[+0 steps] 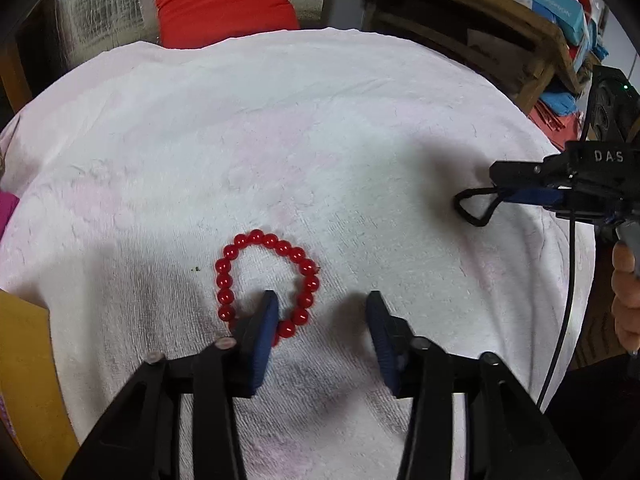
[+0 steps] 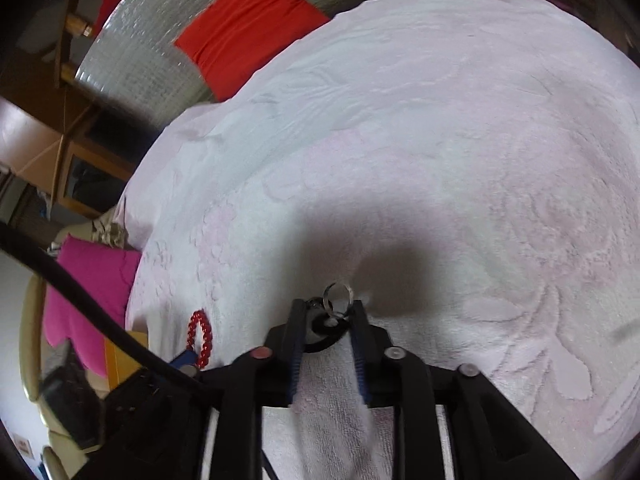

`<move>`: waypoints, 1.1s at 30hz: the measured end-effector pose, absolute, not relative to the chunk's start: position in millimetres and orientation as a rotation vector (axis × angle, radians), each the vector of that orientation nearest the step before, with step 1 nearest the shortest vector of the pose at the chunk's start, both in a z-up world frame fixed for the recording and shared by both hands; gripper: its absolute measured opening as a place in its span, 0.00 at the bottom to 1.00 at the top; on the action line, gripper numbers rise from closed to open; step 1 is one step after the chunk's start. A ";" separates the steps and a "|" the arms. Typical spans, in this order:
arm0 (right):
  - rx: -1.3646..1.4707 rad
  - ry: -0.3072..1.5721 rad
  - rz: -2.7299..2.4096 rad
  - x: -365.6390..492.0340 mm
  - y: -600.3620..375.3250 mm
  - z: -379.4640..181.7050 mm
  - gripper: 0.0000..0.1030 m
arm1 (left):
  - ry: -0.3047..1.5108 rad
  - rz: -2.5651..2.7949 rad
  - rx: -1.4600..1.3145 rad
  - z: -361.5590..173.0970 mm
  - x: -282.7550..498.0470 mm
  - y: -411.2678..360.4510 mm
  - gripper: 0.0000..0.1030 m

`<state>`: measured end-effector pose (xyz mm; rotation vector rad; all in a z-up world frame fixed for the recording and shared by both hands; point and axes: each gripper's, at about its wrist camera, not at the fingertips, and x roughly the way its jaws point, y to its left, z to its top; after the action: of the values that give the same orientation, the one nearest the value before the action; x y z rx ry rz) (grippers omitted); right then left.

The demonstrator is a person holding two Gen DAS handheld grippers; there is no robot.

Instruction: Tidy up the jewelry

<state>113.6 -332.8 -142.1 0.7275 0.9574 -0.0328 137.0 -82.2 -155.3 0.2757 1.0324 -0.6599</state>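
Red bead bracelet (image 1: pixel 266 286) lies flat on white towel (image 1: pixel 320 140), oval, long axis running away from left gripper (image 1: pixel 322 302). Left gripper spread, one finger (image 1: pixel 262 332) inside loop, nothing pinched. Right gripper (image 2: pixel 330 314) partly spread around black cord (image 2: pixel 320 334) with clear ring (image 2: pixel 338 300); grip unclear. Red cushion (image 1: pixel 224 4), cluttered wooden shelf (image 1: pixel 500 24) behind.

1. The red bead bracelet (image 1: pixel 266 280) looked glossy and smooth.
2. The white towel (image 1: pixel 320 140) was matt, looped terry cloth.
3. The ring (image 2: pixel 338 300) shone like metal.
4. The red cushion (image 1: pixel 224 4) was matt fabric.
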 end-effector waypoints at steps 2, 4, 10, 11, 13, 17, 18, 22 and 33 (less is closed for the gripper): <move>0.729 0.949 -0.030 115.5 -334.7 -139.5 0.31 | 1.031 -0.666 0.270 -155.0 139.1 -80.5 0.25; 0.727 0.962 -0.027 121.1 -335.1 -140.0 0.31 | 1.039 -0.672 0.261 -155.6 140.5 -79.2 0.17; 0.759 1.013 -0.046 134.3 -338.7 -151.3 0.31 | 1.056 -0.671 0.245 -153.6 143.5 -80.1 0.12; 0.758 1.010 -0.039 134.9 -338.0 -150.9 0.31 | 1.062 -0.670 0.234 -152.8 144.0 -79.1 0.12; 0.751 1.002 -0.034 135.8 -336.2 -150.4 0.31 | 1.062 -0.670 0.230 -154.4 144.2 -78.3 0.11; 0.721 0.989 -0.032 138.0 -330.2 -149.6 0.31 | 1.062 -0.680 0.238 -152.6 141.2 -78.7 0.11; 0.712 0.985 -0.032 138.7 -328.2 -148.6 0.31 | 1.063 -0.682 0.241 -152.8 140.6 -80.5 0.11; 0.690 0.962 -0.015 140.3 -321.1 -143.5 0.28 | 1.080 -0.713 0.249 -153.2 137.9 -85.9 0.11; 0.761 0.975 0.034 143.5 -321.5 -143.6 0.29 | 1.080 -0.736 0.340 -156.6 125.4 -103.6 0.44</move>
<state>143.5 -321.5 -143.6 0.7605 0.9747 0.0345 125.4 -103.6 -156.6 0.3396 1.0800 -0.7361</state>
